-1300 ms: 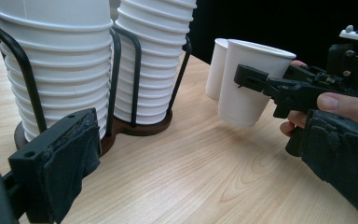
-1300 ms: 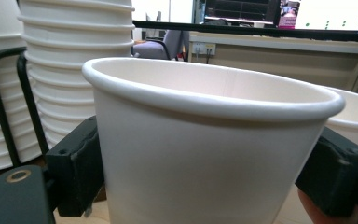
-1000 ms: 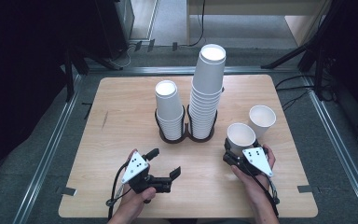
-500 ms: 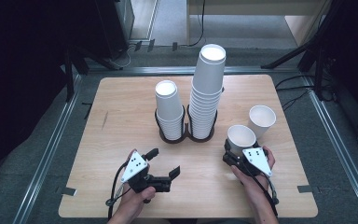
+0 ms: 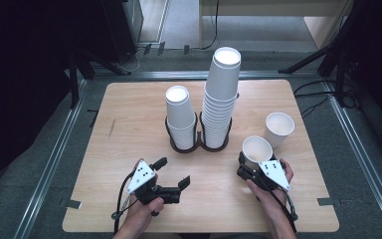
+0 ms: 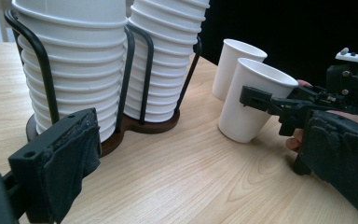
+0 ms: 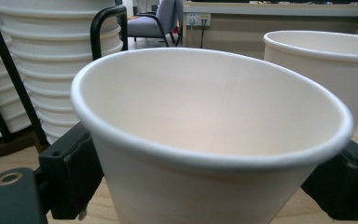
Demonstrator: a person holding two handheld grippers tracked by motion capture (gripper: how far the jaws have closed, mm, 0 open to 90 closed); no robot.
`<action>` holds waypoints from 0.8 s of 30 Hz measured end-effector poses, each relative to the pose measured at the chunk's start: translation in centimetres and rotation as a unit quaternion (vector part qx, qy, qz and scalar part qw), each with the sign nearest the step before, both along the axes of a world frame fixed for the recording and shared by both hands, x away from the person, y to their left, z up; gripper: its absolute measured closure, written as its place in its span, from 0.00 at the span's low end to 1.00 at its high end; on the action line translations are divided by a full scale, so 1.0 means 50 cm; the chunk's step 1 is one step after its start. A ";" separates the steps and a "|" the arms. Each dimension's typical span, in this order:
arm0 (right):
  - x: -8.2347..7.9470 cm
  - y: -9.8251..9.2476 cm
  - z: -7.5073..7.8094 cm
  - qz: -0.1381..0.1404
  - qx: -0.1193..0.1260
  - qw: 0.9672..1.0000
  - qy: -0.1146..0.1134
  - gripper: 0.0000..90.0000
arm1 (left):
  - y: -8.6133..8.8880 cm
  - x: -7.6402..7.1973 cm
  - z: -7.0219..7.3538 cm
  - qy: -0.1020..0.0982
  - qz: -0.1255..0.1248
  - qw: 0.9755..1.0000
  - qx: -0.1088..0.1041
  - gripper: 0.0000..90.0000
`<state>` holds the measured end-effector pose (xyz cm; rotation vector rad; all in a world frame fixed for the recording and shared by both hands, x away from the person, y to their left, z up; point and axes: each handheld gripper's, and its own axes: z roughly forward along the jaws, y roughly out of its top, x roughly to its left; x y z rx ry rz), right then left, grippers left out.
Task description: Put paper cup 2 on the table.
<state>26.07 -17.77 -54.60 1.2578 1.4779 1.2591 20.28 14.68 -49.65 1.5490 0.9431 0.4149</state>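
A loose white paper cup [image 5: 256, 148] [image 6: 251, 102] stands upright on the table's right side. My right gripper [image 5: 253, 162] [image 7: 205, 186] has its jaws on either side of the cup, just under the rim. They have just been opening and no longer squeeze the cup's wall [image 7: 214, 107]. A second loose cup [image 5: 279, 127] [image 7: 326, 65] stands just behind it. My left gripper [image 5: 173, 172] [image 6: 200, 177] rests low near the front edge, open and empty, pointing toward the cups.
A black wire holder [image 5: 199, 145] in the middle of the wooden table [image 5: 129, 124] carries a short cup stack [image 5: 180, 114] and a taller cup stack [image 5: 221, 94]. Beyond the table edges are metal floor rails and dark stands.
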 end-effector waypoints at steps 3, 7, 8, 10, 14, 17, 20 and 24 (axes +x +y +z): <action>-0.002 0.000 0.000 0.004 0.001 1.000 0.000 0.09 | 0.002 0.000 0.001 0.001 0.002 1.000 -0.003 0.00; -0.007 -0.001 0.001 0.024 0.004 1.000 0.005 0.01 | 0.006 0.001 0.002 0.004 0.002 1.000 -0.002 0.00; -0.008 -0.001 0.001 0.029 0.006 1.000 0.005 0.00 | 0.006 0.001 0.002 0.005 0.003 1.000 0.000 0.00; -0.009 -0.002 0.001 0.030 0.005 1.000 0.006 0.00 | 0.008 0.002 0.001 0.006 0.004 1.000 0.003 0.00; -0.013 -0.007 0.000 0.029 0.004 1.000 0.011 0.00 | 0.013 0.002 0.001 0.010 0.008 1.000 0.004 0.00; -0.020 -0.016 0.000 0.033 0.000 0.999 0.014 0.00 | 0.022 0.003 -0.001 0.012 0.015 1.000 0.008 0.00; -0.039 -0.029 0.006 0.040 -0.001 0.999 0.018 0.00 | 0.036 0.005 -0.006 0.015 0.031 0.999 0.005 0.00; -0.059 -0.045 0.013 0.048 -0.003 0.999 0.017 0.00 | 0.056 0.001 -0.010 0.016 0.049 0.999 0.010 0.00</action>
